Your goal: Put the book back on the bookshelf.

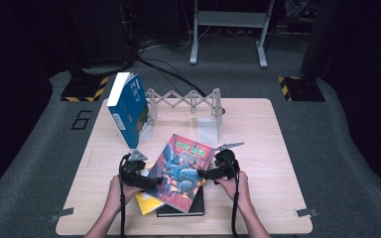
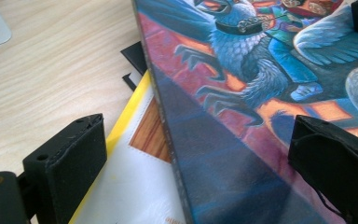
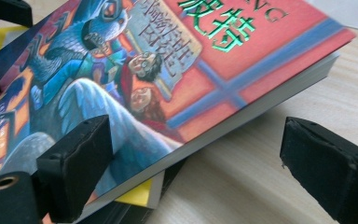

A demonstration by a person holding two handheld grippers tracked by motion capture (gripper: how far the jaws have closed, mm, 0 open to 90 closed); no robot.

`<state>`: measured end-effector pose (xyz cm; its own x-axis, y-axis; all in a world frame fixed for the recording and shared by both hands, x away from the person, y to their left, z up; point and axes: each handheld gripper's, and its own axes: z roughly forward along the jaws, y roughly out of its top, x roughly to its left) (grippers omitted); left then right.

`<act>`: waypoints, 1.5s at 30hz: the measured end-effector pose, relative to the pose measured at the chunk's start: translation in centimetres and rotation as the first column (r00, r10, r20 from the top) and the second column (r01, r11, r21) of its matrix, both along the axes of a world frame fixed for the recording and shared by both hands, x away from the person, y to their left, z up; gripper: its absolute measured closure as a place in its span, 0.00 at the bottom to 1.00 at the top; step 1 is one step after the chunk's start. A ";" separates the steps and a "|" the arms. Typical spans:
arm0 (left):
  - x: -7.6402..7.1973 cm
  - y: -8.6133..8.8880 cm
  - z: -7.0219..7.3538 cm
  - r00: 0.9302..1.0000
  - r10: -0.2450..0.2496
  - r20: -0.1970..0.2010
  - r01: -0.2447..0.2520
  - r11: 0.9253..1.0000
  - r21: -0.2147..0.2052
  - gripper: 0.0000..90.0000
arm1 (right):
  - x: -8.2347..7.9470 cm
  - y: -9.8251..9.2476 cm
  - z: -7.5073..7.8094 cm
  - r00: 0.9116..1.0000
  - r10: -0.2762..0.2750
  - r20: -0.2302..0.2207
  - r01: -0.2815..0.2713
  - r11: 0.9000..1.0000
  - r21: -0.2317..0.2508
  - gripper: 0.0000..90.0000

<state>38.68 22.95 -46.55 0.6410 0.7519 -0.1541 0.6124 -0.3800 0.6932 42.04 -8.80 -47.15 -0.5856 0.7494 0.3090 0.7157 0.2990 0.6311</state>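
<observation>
Red-and-blue illustrated paperback (image 1: pixel 183 171) on top of a small stack near the front of the pale wooden tabletop (image 1: pixel 258 129), set askew, between the two grippers. Under it, mostly covered: a yellow-edged book (image 1: pixel 146 202), just a corner and edge showing, and a black book (image 1: pixel 196 206) at the bottom, a thin strip only. Titles of both lower books hidden. Paperback's lettering partly cut off at the top of the right gripper view; green characters legible as shapes, not readable here.

Left gripper (image 1: pixel 146 181) at the paperback's left edge, jaws spread wide. Seen along them in the left gripper view: spine edge of the paperback (image 2: pixel 242 140) running up between the jaws, one jaw out over the yellow-edged book (image 2: pixel 135 177), the other over the cover. No pad pressing on anything; contact of the far jaw with the cover hard to judge.

Right gripper (image 1: pixel 206 173) at the paperback's right edge, jaws likewise apart. In the right gripper view, the long page-edge side of the paperback (image 3: pixel 177 84) slanting between the jaws, one jaw in front of the cover, the other over bare tabletop (image 3: pixel 261 154), well clear of the pages. Nothing gripped.

Farther back, a blue book (image 1: pixel 128 109) standing against a grey expanding rack (image 1: pixel 188 101); its lower end blocked from sight by the book's own cover.
</observation>
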 end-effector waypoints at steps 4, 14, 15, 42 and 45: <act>-0.1 -0.5 -0.1 1.000 -0.025 0.007 0.025 1.000 0.006 0.05 | 0.0 0.3 0.0 1.000 0.016 -0.016 -0.016 1.000 -0.001 0.08; 0.0 -1.2 -0.1 0.998 -0.066 -0.014 0.066 0.998 -0.001 0.05 | 0.1 0.5 -0.2 0.999 0.031 -0.039 -0.030 0.999 0.013 0.08; 0.0 -1.2 0.0 0.997 -0.077 -0.009 0.077 0.997 0.004 0.05 | 0.3 0.5 -0.2 0.999 0.039 -0.030 -0.039 0.999 0.011 0.09; -2.3 -1.2 0.3 0.997 -0.078 0.014 0.077 0.997 0.027 0.05 | 3.4 2.2 0.2 0.995 0.098 -0.017 -0.098 0.995 -0.006 0.12; -2.5 -1.1 0.3 0.997 -0.072 0.011 0.072 0.997 0.016 0.05 | 4.2 2.6 0.3 0.992 0.121 -0.024 -0.122 0.992 -0.017 0.12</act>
